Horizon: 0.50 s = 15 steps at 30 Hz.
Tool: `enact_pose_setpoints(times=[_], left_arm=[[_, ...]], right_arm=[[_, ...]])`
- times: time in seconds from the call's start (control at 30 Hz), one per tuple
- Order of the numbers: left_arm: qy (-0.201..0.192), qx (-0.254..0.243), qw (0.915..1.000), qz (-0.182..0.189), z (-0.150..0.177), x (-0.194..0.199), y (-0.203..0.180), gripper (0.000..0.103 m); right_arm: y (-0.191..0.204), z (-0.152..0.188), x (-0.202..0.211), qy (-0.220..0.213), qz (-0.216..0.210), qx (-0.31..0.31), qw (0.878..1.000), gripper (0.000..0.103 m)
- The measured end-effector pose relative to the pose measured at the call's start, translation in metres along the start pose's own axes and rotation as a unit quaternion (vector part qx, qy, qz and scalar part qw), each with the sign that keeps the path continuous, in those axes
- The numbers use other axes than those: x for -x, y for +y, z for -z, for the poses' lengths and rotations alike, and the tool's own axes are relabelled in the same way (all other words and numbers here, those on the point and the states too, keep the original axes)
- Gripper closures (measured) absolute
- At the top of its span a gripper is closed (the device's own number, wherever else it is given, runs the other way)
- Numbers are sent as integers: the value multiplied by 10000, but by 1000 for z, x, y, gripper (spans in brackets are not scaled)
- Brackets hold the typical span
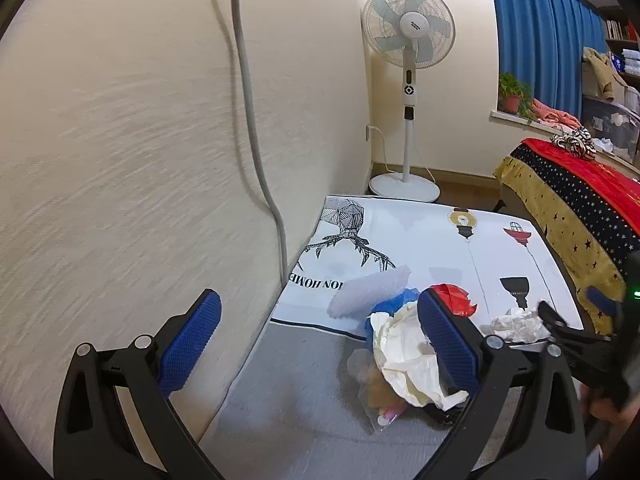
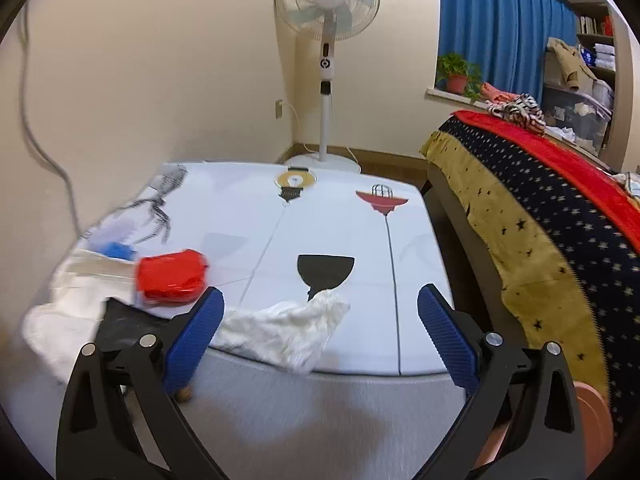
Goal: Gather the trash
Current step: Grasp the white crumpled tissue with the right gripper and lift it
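A heap of trash lies on the table: crumpled cream paper (image 1: 404, 356), a clear plastic bag (image 1: 376, 392), a blue scrap (image 1: 394, 302), a red wrapper (image 1: 454, 298) and a pale foam piece (image 1: 368, 290). My left gripper (image 1: 320, 344) is open and empty, its right finger just in front of the heap. A crumpled white tissue (image 2: 288, 330) lies at the printed mat's near edge, between the open fingers of my right gripper (image 2: 320, 330). The red wrapper (image 2: 172, 276) is to its left. The right gripper also shows in the left wrist view (image 1: 576, 320), by the tissue (image 1: 520, 324).
A white printed mat (image 2: 340, 220) covers the grey table (image 2: 304, 412). A cream wall with a grey cable (image 1: 256, 120) is close on the left. A standing fan (image 2: 328, 40) stands behind. A bed with a starry cover (image 2: 540, 208) is on the right.
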State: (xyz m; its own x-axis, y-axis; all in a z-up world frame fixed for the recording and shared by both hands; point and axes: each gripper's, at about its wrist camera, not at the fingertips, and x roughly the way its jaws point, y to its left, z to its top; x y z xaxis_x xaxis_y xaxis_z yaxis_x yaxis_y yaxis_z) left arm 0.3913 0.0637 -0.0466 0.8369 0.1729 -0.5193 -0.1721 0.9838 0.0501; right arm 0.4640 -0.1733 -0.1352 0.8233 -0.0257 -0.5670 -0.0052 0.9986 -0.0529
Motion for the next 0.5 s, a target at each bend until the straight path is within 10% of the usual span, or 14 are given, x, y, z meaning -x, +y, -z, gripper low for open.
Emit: enact_pose_setpoints(times=[0.27, 0.5], left_arm=[[158, 35, 9999, -12, 2, -14, 0, 8], [130, -19, 9999, -58, 3, -13, -3, 8]], right_arm=[[3, -7, -46, 445, -333, -82, 9984, 10], [5, -3, -53, 740, -450, -16, 9962, 94]])
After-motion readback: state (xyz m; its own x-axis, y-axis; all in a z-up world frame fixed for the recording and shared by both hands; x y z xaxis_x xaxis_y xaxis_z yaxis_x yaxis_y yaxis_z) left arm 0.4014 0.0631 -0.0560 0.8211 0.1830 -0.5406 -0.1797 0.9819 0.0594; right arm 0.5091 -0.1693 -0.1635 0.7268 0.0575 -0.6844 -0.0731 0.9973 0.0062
